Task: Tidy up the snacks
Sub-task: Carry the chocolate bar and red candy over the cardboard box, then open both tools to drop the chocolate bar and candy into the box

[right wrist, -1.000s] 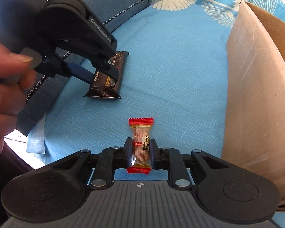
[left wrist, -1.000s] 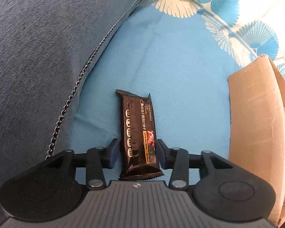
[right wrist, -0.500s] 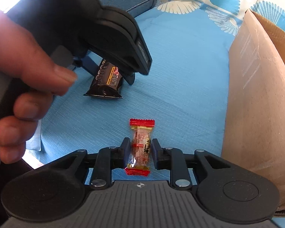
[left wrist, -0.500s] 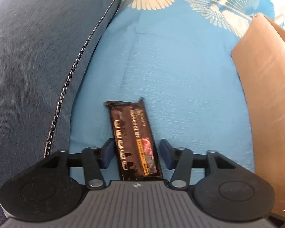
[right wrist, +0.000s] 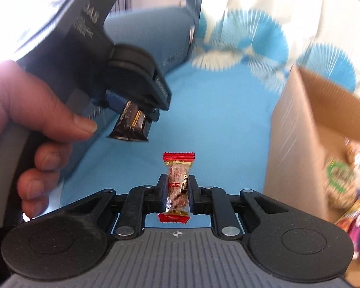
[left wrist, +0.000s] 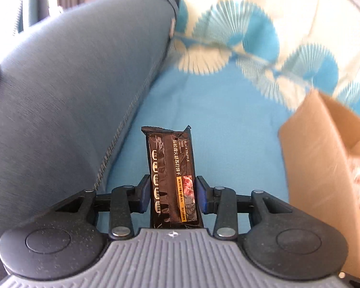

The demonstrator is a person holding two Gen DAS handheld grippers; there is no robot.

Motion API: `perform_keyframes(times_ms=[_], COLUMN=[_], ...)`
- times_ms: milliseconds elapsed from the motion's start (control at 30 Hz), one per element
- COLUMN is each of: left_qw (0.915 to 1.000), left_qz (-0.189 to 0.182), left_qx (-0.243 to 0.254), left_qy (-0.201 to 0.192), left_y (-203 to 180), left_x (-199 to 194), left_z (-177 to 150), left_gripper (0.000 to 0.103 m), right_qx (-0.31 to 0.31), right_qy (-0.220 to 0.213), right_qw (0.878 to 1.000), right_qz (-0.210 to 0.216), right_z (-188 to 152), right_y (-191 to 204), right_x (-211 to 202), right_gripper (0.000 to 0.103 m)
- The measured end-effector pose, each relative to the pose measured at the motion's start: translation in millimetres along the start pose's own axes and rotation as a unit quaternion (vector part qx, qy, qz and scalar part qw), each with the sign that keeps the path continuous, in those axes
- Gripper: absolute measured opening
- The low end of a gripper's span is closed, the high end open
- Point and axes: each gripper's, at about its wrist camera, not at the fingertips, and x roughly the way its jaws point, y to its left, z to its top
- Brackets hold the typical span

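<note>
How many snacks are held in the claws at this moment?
2. The black snack bar is between the left claw pads, the red-ended candy in the right claw. More snacks sit blurred in the cardboard box, uncounted.

box [left wrist: 316,148] right of bar [left wrist: 171,165] | cushion [left wrist: 60,91] left | snacks [right wrist: 343,180] in box

Both tools tilt downward: the left tool [left wrist: 172,196] closing on a dark bar [left wrist: 171,175], the right tool [right wrist: 177,193] closing on a candy [right wrist: 178,187].
</note>
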Motion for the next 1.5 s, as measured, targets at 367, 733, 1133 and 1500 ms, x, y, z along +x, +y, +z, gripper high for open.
perform_keyframes(times_ms=[367,733,1133,1500], left_qw=[0.9961,0.9910,0.9848,0.9680], left_qz=[-0.030,-0.090,-0.136,-0.194], left_qx=[-0.029,-0.031,0.011,0.069], left_qy=[-0.077,-0.094,-0.108,-0.144], left_y=[-4.9,-50.1,-110.0,-172.2], left_x=[-41.7,-60.2,-57.9,-68.1], left_z=[20.1,28.2,22.9,9.4], left_gripper=[0.043,0.043,0.043,0.043], right_qx=[0.004,0.069,0.126,0.211], right_qy=[-0.115,-0.141,-0.151,-0.175], right_qw=[0.993,0.987,0.979,0.953], right_qz=[-0.003,-0.020,-0.052,-0.133], right_z=[12.2,23.1,16.8,4.0], right_y=[-28.1,-81.8,-133.7,-191.5], right_x=[-57.7,-82.2,-96.0,-116.3], right_gripper=[0.017,0.017,0.017,0.017])
